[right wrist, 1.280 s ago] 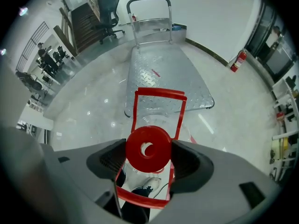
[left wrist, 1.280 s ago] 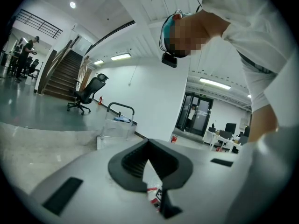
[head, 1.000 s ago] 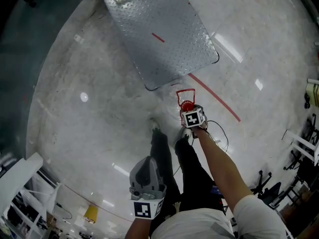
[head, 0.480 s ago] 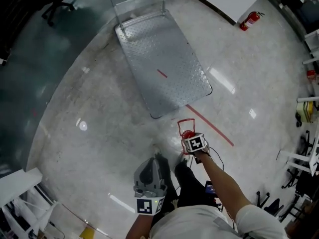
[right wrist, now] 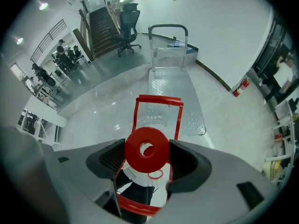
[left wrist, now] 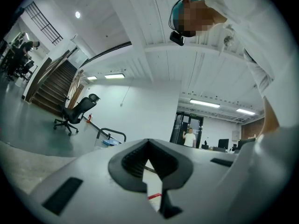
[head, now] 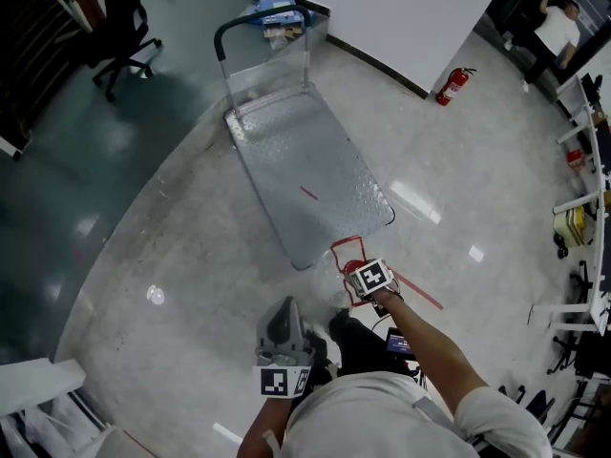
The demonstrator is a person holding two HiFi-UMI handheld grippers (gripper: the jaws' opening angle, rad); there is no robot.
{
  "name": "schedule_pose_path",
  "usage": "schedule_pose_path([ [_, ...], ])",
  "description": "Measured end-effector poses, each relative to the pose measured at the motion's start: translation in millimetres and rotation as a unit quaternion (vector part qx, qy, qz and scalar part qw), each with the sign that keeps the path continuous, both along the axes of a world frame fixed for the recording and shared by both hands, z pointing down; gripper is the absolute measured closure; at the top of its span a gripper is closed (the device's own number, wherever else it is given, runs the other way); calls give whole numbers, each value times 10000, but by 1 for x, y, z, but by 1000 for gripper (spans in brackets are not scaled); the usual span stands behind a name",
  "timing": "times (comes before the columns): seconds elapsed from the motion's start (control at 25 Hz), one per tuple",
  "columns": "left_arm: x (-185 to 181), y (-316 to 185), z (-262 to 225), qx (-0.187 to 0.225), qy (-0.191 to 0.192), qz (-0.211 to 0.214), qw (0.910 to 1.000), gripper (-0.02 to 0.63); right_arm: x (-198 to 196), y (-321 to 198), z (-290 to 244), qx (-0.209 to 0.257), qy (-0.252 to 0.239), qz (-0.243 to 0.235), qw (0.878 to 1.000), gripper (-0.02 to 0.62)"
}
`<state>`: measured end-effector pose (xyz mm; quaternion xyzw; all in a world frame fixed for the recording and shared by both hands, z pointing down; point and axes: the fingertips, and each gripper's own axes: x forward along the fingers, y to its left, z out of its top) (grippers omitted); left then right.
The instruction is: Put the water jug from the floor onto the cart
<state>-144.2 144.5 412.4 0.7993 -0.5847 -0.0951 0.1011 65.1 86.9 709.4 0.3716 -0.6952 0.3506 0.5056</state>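
My right gripper [head: 357,267] is shut on the water jug's red cap [right wrist: 146,148], with a dark pad on each side of it. The jug's red carry handle [right wrist: 158,101] sticks out beyond the jaws, and its clear body is mostly hidden under the gripper. In the head view the jug handle [head: 349,247] hangs just off the near end of the flat metal cart [head: 305,179], whose push bar [head: 258,25] is at the far end. My left gripper [head: 284,311] is held low near my body, shut on nothing, its jaws [left wrist: 150,164] pointing toward the room.
A red tape line [head: 416,290] runs along the floor beside the jug. An office chair [head: 124,27] stands at the far left, and a fire extinguisher [head: 451,86] is by the white wall. White shelving [head: 584,203] lines the right side. A person [head: 552,25] stands far right.
The head view has lifted, so the whole cart and the far wall show now. My right gripper stays shut on the jug's cap near the cart's near end. The left gripper barely moved.
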Motion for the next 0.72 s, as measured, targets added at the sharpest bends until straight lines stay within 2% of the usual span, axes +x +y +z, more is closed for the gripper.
schedule_pose_path([
  [0.24, 2, -41, -11, 140, -37, -67, 9999, 603, -17, -76, -20, 448, -161, -116, 9988, 301],
  [0.32, 4, -60, -11, 152, -72, -119, 9998, 603, -26, -100, -20, 507, -283, -199, 9981, 301],
  [0.48, 7, -107, -13, 153, -130, -298, 9994, 603, -30, -143, -15, 411, -187, -395, 9982, 301],
  [0.6, 14, -141, -22, 182, -142, -421, 9988, 603, -33, -188, -15, 662, -153, -615, 9958, 301],
  [0.72, 21, -169, -30, 268, -248, -524, 9980, 603, -35, -218, -13, 658, -217, -665, 9954, 301],
])
